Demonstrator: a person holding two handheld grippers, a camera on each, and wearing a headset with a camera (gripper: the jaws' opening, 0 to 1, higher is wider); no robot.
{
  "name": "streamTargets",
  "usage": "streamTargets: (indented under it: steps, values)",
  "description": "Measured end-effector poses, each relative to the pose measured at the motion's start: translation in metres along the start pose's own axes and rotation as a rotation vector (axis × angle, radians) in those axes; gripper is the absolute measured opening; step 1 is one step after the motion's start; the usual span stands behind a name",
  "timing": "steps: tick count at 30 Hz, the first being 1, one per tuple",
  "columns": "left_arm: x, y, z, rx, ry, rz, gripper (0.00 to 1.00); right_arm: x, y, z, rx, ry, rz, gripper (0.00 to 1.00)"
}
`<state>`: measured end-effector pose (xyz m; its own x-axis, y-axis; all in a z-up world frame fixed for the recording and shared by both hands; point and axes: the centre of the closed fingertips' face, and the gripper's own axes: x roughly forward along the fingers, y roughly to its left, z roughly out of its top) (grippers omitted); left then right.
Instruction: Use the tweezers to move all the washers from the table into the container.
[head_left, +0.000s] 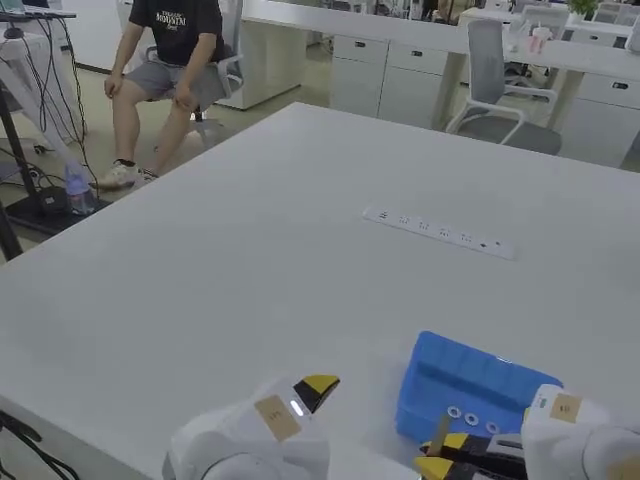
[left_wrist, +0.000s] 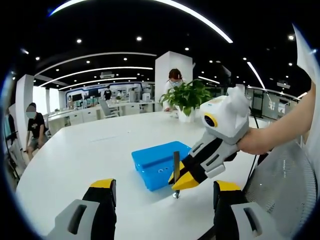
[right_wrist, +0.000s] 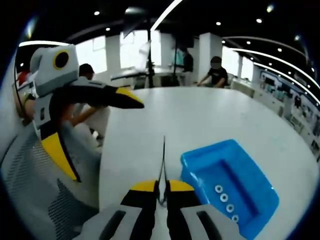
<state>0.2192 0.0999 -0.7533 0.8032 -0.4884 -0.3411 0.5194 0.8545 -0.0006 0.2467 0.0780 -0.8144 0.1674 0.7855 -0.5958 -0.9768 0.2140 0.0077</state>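
"Locating the washers (right_wrist: 224, 198) first: where do they lie?"

"Inside the blue container (right_wrist: 200, 170), in a row along its floor. Four show in the right gripper view, three in the head view."

"And the container?"

"On the desk (head_left: 250, 260), close to its near edge, toward the right side."

"The tweezers (right_wrist: 163, 160)?"

"Pinched in the right gripper (right_wrist: 161, 187), whose jaws are pressed together on the handle. In the left gripper view the tweezers stand upright, tip down at the desk, just beside the container's near wall. The two tips read as one thin line. Whether they pinch anything I cannot tell."

"The left gripper (left_wrist: 165, 186)?"

"Jaws spread wide and empty, at the near edge, left of the container and apart from it."

"Room to move?"

"Plenty. Left of the container and beyond it the desk lies bare, out to a power strip (head_left: 440, 232) toward the far edge, well apart from the container. Beyond the desk's left edge a person (head_left: 165, 50) sits. An office chair (head_left: 495, 95) stands behind the far edge."
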Motion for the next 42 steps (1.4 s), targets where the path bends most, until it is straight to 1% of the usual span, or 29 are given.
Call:
streamTargets:
  steps: [6,9,15,18,27,34,40,42]
  values:
    - [0.000,0.000,0.001,0.001,-0.001,0.000,0.81,-0.011,-0.001,0.017,0.022,-0.050,0.001,0.04]
    - [0.000,-0.001,0.001,0.000,-0.002,0.000,0.81,-0.018,-0.004,0.027,0.043,-0.085,0.003,0.04]
    - [0.000,-0.001,0.000,0.001,0.001,-0.003,0.81,-0.026,-0.011,0.040,0.057,-0.116,-0.014,0.04]
    - [0.000,-0.001,0.000,0.001,0.001,-0.003,0.81,-0.030,-0.015,0.046,0.078,-0.135,-0.021,0.04]
    - [0.000,-0.001,-0.001,0.003,0.005,-0.005,0.80,-0.033,-0.027,0.061,0.107,-0.168,-0.041,0.04]
    - [0.000,-0.001,-0.001,0.003,0.004,-0.008,0.80,-0.031,-0.041,0.066,0.105,-0.169,-0.062,0.04]
    - [0.000,-0.001,-0.001,0.003,0.002,-0.006,0.80,-0.027,-0.057,0.064,0.153,-0.174,-0.081,0.04]
    - [0.000,0.000,-0.001,0.001,0.001,-0.006,0.80,-0.024,-0.063,0.062,0.179,-0.174,-0.084,0.04]
